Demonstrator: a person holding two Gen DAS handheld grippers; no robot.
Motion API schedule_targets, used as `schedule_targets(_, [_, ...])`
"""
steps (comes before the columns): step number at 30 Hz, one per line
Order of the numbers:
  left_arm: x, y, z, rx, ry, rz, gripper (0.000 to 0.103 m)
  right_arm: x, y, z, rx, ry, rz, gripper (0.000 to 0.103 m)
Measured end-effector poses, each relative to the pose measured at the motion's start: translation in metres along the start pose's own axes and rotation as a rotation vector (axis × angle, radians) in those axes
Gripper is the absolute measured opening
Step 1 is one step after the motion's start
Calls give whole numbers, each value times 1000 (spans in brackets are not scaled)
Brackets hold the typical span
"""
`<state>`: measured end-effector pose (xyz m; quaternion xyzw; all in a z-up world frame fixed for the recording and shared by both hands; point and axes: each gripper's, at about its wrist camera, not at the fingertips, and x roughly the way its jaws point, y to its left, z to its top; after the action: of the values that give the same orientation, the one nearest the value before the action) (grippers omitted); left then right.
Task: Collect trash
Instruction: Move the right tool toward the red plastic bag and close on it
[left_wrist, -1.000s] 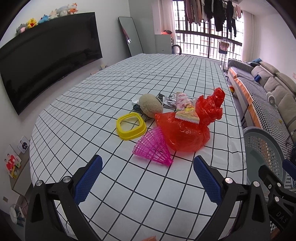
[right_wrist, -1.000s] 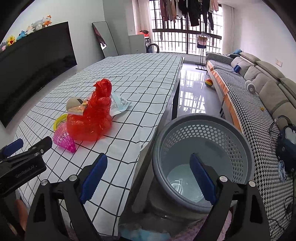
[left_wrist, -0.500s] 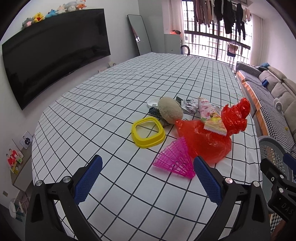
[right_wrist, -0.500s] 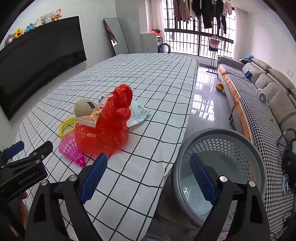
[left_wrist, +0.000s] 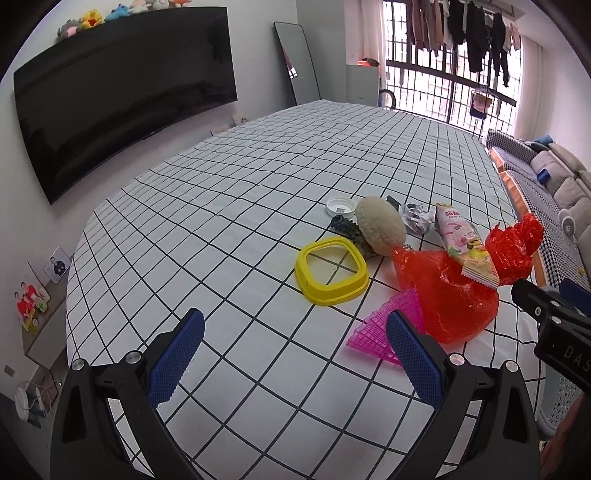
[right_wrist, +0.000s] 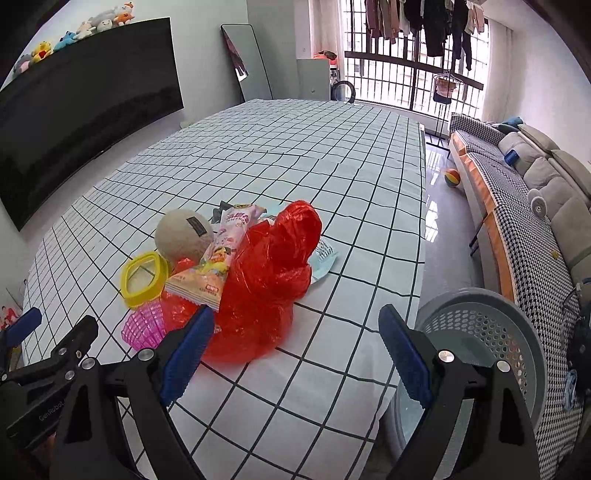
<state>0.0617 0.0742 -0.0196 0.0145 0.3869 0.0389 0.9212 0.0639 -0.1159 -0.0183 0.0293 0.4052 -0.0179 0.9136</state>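
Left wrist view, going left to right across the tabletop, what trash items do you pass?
Yellow square ring → round beige sponge → crumpled silver wrapper → pink snack packet → knotted top of the red plastic bag. The white cap, dark scrap and pink mesh basket overlap these too much to place.

A large black TV (left_wrist: 122, 107) hangs on the white wall, opposite a houndstooth-covered sofa (right_wrist: 524, 206) near the barred window (right_wrist: 399, 62).

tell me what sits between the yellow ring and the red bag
In the left wrist view, the pink mesh piece lies in the gap between the yellow ring and the red bag, partly tucked under the bag.
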Motion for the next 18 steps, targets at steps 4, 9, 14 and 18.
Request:
schedule_targets(4, [4,6,1,-15,5,5,97,-2,5,5,-12,-5,10,86])
schedule_targets(9, [7,13,1,-31,14,15,97,-8,17,18,-49,-31,4,86])
schedule_targets(14, [11,16,0,-19,19,52,97,-8,33,44,-92,-39,42,86])
schedule_targets(18, [11,24,1,-42,18,48,97,10,51,61,-150,4,53,86])
